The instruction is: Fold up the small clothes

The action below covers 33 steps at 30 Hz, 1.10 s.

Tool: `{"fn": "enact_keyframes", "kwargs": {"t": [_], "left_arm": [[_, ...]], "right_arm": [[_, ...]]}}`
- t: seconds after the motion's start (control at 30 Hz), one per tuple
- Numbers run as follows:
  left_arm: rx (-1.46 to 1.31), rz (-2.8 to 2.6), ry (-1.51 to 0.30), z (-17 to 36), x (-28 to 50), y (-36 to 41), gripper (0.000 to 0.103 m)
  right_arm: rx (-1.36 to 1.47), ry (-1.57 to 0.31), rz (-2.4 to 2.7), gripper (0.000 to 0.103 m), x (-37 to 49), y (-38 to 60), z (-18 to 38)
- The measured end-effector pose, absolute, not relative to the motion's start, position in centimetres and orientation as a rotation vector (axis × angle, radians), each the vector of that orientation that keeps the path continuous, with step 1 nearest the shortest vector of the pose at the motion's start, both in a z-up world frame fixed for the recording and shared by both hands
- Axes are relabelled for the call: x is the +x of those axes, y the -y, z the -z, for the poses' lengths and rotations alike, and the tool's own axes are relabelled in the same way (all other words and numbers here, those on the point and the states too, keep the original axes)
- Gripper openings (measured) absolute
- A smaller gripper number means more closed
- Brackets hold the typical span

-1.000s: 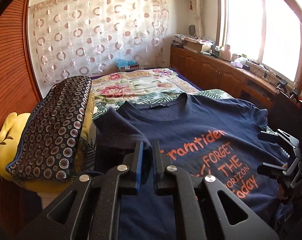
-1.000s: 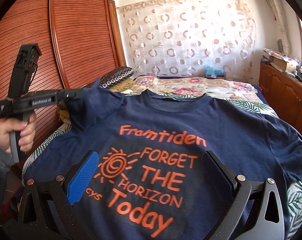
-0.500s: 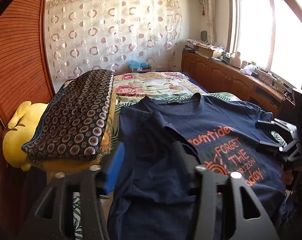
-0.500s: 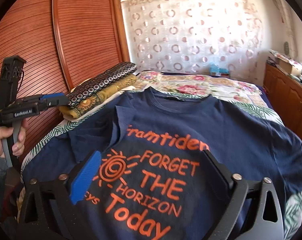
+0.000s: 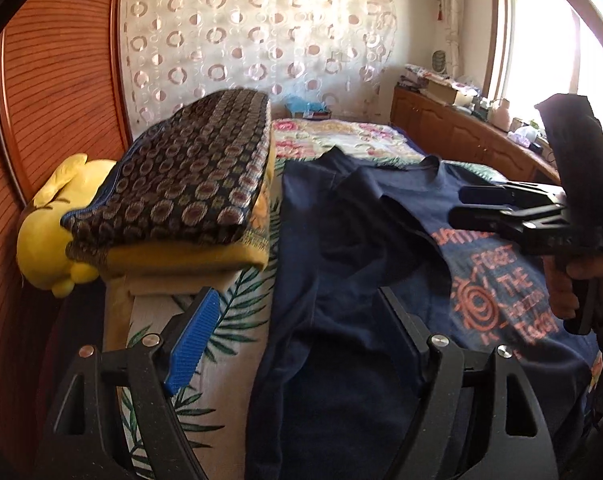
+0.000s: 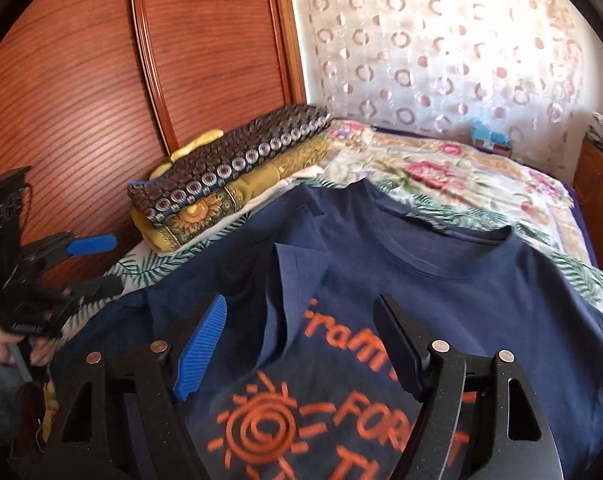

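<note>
A navy T-shirt (image 6: 481, 280) with orange lettering lay face up across the bed (image 6: 441, 168), one sleeve (image 6: 297, 276) already turned in over the chest and partly covering the print. The left gripper (image 5: 297, 336) hung just above the shirt's side edge, its jaws, which had just been opening, standing apart with nothing clamped between them. The right gripper (image 6: 301, 344) hovered over the folded sleeve, its jaws having just been narrowing but not yet pressing on cloth. A stack of folded textiles (image 5: 181, 184) sat beside the shirt near the wardrobe (image 6: 141, 80), with a yellow plush toy (image 5: 49, 248) behind it.

The loose sleeve looked easy to disturb: a right-hand pinch taken too shallow would likely catch only the top layer and drag the fold open. The left gripper, so near the bed's edge, could snag the leaf-print sheet (image 5: 229, 320) along with the shirt and pull it askew.
</note>
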<state>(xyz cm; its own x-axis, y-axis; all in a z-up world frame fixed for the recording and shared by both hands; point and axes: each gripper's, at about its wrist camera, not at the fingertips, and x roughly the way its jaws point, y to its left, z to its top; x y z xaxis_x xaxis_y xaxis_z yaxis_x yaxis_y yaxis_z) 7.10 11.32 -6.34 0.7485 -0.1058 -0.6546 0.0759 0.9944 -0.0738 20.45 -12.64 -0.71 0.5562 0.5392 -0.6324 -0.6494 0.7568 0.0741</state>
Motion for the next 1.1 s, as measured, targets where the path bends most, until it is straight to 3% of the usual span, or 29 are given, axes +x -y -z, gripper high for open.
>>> {"fn": "enact_keyframes", "kwargs": {"t": [0.13,0.3,0.37,0.4,0.53,1.1], "left_arm": [[-0.062,0.094,-0.732,7.1,6.7,-11.9,0.079],[-0.058,0.094,-0.742,7.5,6.3,-11.6,0.079],[-0.053,0.095,-0.746,7.8,6.1,-11.6,0.079],[-0.053,0.098,-0.748,7.9,6.1,-11.6,0.079],[-0.047,0.106,-0.761,8.3,6.4,-11.1,0.079],[-0.004,0.109,-0.8,9.0,6.8,-10.0,0.079]], "right_arm": [[-0.169,-0.783,-0.723,0.049,23.3,10.0,2.7],[-0.184,-0.816,-0.706,0.049,25.2,8.5,4.1],[-0.19,-0.821,-0.705,0.037,25.5,8.6,4.2],[-0.196,-0.823,-0.697,0.026,25.6,8.7,4.4],[-0.174,-0.809,-0.672,0.009,25.4,9.8,3.7],[-0.118,-0.701,-0.586,0.012,18.5,17.0,1.2]]}}
